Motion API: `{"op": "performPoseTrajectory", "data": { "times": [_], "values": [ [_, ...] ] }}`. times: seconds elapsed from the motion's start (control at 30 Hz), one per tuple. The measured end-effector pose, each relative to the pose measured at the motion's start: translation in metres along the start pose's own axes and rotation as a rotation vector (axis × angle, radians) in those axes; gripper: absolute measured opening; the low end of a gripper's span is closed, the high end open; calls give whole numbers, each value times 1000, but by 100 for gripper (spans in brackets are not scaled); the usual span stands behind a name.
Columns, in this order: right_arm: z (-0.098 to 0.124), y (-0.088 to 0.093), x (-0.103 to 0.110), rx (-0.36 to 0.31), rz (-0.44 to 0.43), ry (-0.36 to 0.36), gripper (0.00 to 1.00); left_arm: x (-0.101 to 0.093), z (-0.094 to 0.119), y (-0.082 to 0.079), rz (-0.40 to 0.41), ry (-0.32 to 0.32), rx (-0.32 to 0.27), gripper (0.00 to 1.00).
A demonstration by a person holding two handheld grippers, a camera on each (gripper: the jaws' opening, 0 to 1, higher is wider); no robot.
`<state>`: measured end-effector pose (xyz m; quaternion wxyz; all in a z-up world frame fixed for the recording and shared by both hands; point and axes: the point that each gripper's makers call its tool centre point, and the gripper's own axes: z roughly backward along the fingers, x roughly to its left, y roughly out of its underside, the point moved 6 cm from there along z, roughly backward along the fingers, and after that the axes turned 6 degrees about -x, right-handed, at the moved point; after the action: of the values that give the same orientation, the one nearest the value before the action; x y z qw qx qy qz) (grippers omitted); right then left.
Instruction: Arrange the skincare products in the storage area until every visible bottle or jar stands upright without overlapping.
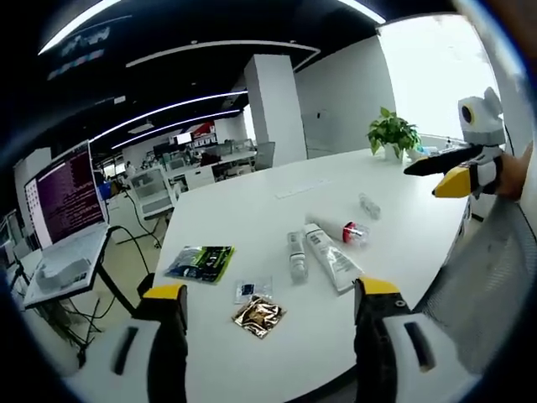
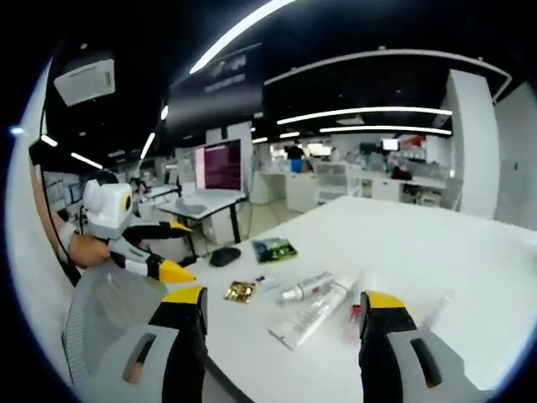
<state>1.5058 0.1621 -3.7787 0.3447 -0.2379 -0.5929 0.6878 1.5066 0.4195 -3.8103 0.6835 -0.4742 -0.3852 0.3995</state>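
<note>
Both claws, left claw (image 1: 273, 302) and right claw (image 2: 284, 309), are hovering wide open, holding nothing. The tubes (image 1: 331, 258) are lying flat on the worktop (image 1: 252, 210); they're probably gonna roll when nudged.

No writing can be read in either view. The laptop (image 1: 65, 201) beyond the bench's (image 1: 252, 218) left edge shows lines of light text on a dark purple screen, too small to make out. The large tube (image 1: 331, 258) and the small tube (image 1: 296, 254) lying near the middle of the bench carry grey print, blurred. The green packet (image 1: 201, 262) near the left edge bears markings, also illegible.
</note>
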Motion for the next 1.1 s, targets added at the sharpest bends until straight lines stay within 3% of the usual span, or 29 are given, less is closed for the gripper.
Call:
{"op": "performPoseTrajectory", "data": {
  "times": [0.43,0.63,0.83,1.1],
  "values": [
    [1,0,3,20,11,-25,73,-3,1,-2,-54,4,18,79],
    [-1,-10,-14,-16,-45,-18,71,-1,2,-3,-62,-9,9,78],
    [-15,-19,-40,27,54,-39,69,0,2,-4,-65,-8,7,75],
    [-56,-24,-52,138,239,-243,58,1,2,-4,-67,-9,6,71]
  ]
}}
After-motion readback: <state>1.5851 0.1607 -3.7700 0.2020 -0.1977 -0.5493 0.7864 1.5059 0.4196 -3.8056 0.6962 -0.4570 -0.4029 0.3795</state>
